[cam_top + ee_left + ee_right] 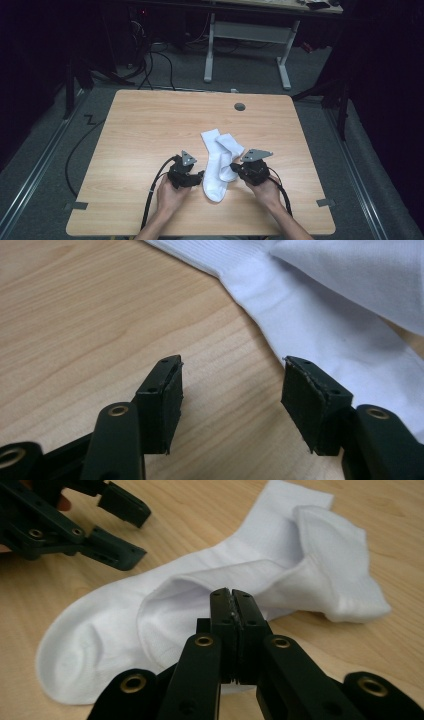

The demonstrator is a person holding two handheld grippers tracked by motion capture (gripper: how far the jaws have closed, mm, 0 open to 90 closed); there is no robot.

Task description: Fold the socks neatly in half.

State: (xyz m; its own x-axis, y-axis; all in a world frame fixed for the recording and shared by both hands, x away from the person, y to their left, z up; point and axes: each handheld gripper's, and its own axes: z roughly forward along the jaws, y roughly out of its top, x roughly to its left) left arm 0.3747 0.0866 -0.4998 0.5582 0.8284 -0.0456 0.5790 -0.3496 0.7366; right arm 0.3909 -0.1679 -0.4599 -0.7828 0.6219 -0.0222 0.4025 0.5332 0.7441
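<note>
Two white socks lie overlapped on the wooden table [150,125]. The longer sock [215,186] [85,635] stretches toward the front edge. The shorter sock [231,146] [330,550] lies across it on the right. My right gripper [234,168] [232,597] is shut, and a fold of the shorter sock rises up to its tips and seems pinched there. My left gripper [201,176] [232,395] is open just left of the longer sock [320,325], with bare wood between its jaws. It also appears at the top left of the right gripper view [142,532].
A grey round grommet [240,106] sits near the table's far edge. Beyond the table stands a white desk frame [210,50], with cables [150,65] on the floor at the left. Grey tape marks [76,205] sit at the front corners.
</note>
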